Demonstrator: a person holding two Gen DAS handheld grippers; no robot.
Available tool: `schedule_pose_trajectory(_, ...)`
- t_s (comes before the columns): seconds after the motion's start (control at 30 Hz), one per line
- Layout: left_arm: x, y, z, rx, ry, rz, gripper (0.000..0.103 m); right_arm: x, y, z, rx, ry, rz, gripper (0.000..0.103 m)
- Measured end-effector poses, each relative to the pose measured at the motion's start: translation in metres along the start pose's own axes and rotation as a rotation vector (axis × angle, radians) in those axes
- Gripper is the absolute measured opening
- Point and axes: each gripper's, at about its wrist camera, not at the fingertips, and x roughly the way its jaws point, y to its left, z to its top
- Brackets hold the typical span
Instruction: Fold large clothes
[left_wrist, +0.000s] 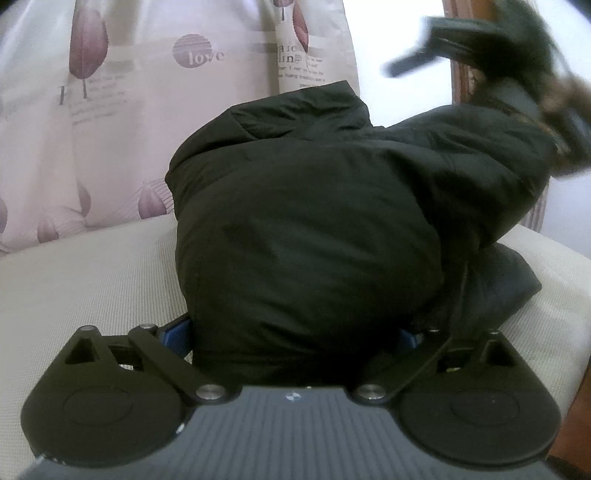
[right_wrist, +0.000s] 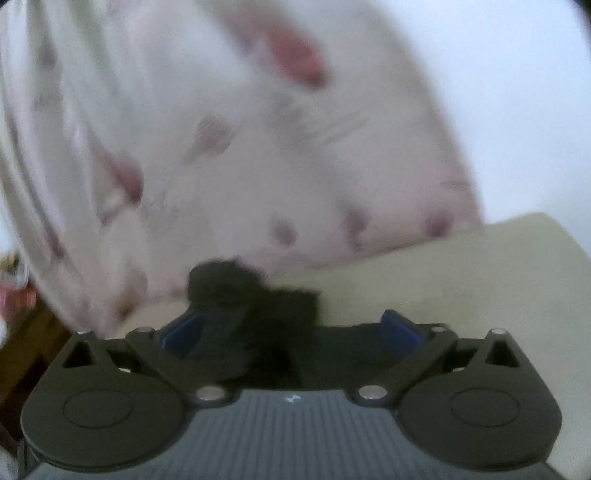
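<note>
One bulky black padded jacket (left_wrist: 310, 221) with a brown fur-trimmed hood lies bundled on the beige woven cushion (left_wrist: 85, 288), in front of one pale pillow with a purple leaf print (left_wrist: 129, 110). Long axis runs left to right in the left wrist view, hood end at right. Left hand-held gripper (left_wrist: 295, 334): jaws wide, jacket bulk between them; grip not discernible. Right hand-held gripper (right_wrist: 291, 328): jaws wide, dark fur trim (right_wrist: 258, 295) lying loose between them; view blurred.
</note>
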Motion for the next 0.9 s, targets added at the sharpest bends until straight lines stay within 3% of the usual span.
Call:
schedule_pose_trajectory(0.13,-0.002,0.0,-0.001,-0.005,-0.001,0.003,0.097,0.068,0.036,0.007,-0.143,0.163,-0.067,0.103)
schedule_pose_trajectory(0.17,-0.003,0.0,-0.001,-0.005,-0.003,0.002,0.097,0.081,0.04,0.004,-0.15,0.191,-0.041,0.094)
schedule_pose_trajectory(0.2,-0.003,0.0,-0.003,-0.006,-0.005,0.002,0.098,0.089,0.045,-0.001,-0.165,0.218,-0.004,0.07)
schedule_pose_trajectory(0.23,-0.003,0.001,-0.003,-0.006,-0.003,0.005,0.102,0.091,0.054,-0.008,-0.214,0.239,0.013,0.025)
schedule_pose_trajectory(0.3,-0.002,0.003,-0.004,-0.02,0.014,0.009,0.103,0.075,0.079,-0.016,-0.396,0.188,-0.022,0.016)
schedule_pose_trajectory(0.43,0.003,0.008,-0.005,-0.053,0.063,0.014,0.103,0.018,0.065,-0.014,-0.416,0.033,-0.073,0.012)
schedule_pose_trajectory(0.6,0.003,0.004,0.001,-0.03,0.051,0.002,0.103,-0.01,-0.002,-0.044,-0.268,-0.002,-0.177,0.011)
schedule_pose_trajectory(0.7,0.003,-0.003,0.006,-0.002,0.027,-0.028,0.103,-0.027,-0.04,-0.066,-0.071,-0.068,-0.139,0.011)
schedule_pose_trajectory(0.8,0.006,-0.012,0.01,0.017,0.015,-0.075,0.103,-0.016,-0.075,-0.085,0.129,-0.112,-0.091,0.013)
schedule_pose_trajectory(0.9,0.009,-0.018,0.013,0.05,-0.03,-0.121,0.103,-0.001,-0.086,-0.094,0.157,-0.115,-0.088,0.018)
